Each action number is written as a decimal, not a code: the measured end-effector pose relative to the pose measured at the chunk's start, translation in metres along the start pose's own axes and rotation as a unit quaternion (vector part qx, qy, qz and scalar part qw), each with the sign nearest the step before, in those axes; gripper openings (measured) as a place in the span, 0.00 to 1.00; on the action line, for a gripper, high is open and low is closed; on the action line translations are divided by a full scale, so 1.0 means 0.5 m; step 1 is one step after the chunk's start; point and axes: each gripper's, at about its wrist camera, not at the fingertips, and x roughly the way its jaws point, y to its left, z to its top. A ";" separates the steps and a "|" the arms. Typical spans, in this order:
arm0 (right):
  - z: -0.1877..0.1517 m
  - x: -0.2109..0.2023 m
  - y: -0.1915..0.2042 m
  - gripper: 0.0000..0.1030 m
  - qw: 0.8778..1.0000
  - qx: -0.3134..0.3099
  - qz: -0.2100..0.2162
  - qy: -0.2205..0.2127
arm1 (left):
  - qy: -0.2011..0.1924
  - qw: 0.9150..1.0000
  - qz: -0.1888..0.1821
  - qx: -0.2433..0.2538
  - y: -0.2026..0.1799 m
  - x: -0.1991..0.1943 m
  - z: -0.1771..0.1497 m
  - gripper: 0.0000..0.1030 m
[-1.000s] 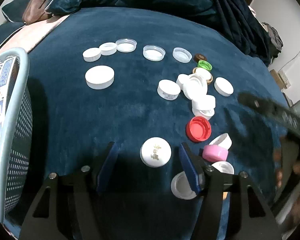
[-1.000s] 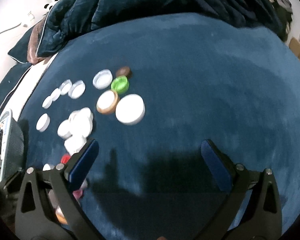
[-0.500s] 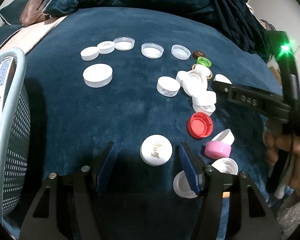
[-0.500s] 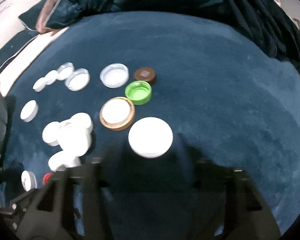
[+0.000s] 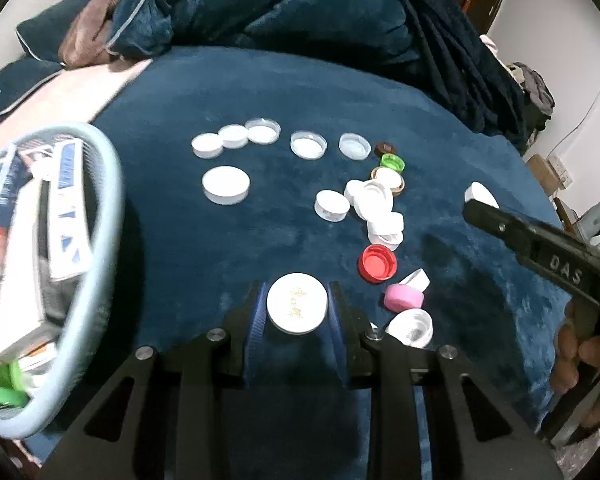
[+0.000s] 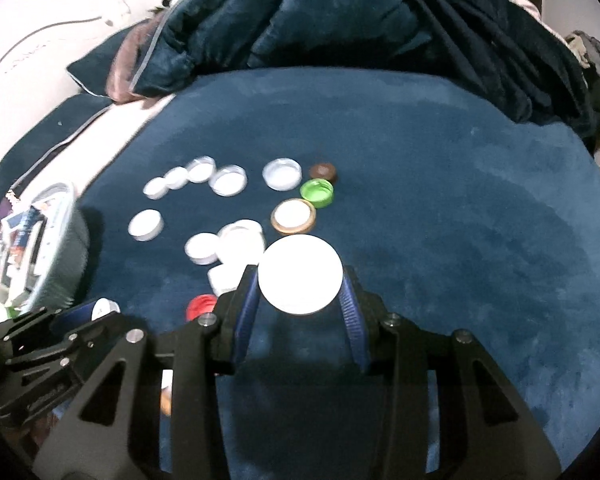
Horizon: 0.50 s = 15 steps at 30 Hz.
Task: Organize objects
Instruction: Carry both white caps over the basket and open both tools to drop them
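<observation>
Working over a bed (image 5: 236, 92) spread with blue plush. Keeping one basket (image 5: 112, 200) at the near left edge (boxes inside, too blurred for counting).

Clamping with both tools now, where a second ago neither was holding anything. Having just been closing the jaws of the left gripper (image 5: 297, 300), and pinching the gold-printed cap (image 5: 297, 308) between the pads, close to the near edge of the bed. Having just been closing the jaws of the right gripper (image 6: 300, 280) too, and gripping the plain white cap (image 6: 300, 268) by its sides, just nearer than the tan-rimmed cap (image 6: 293, 216), toward the right edge. Judging from this: two picks made, two caps ready for carrying to wherever sorting puts them, placement not yet done.

Counting the rest, bigger to smaller:
- lying alone toward the left edge, one broad white lid (image 5: 225, 184);
- lining the far side, five pale lids (image 5: 308, 144) in a row;
- bunching mid-bed, a cluster of white caps (image 5: 374, 200), overlapping too much for an exact count;
- showing one apiece: red cap (image 5: 377, 263), pink cap (image 5: 403, 297), green cap (image 5: 393, 162), brown cap (image 5: 385, 148).
</observation>
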 end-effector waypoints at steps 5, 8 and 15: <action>-0.020 -0.021 0.047 0.40 1.000 -0.003 0.026 0.003 | -0.020 1.000 0.014 -0.005 0.022 -0.059 -0.002 0.30; -0.023 -0.029 0.077 0.40 0.999 -0.014 0.038 0.002 | -0.035 0.999 0.021 -0.009 0.037 -0.095 -0.004 0.30; -0.007 -0.039 0.177 0.40 0.996 -0.050 0.078 -0.008 | -0.067 0.996 0.043 -0.032 0.096 -0.174 -0.013 0.30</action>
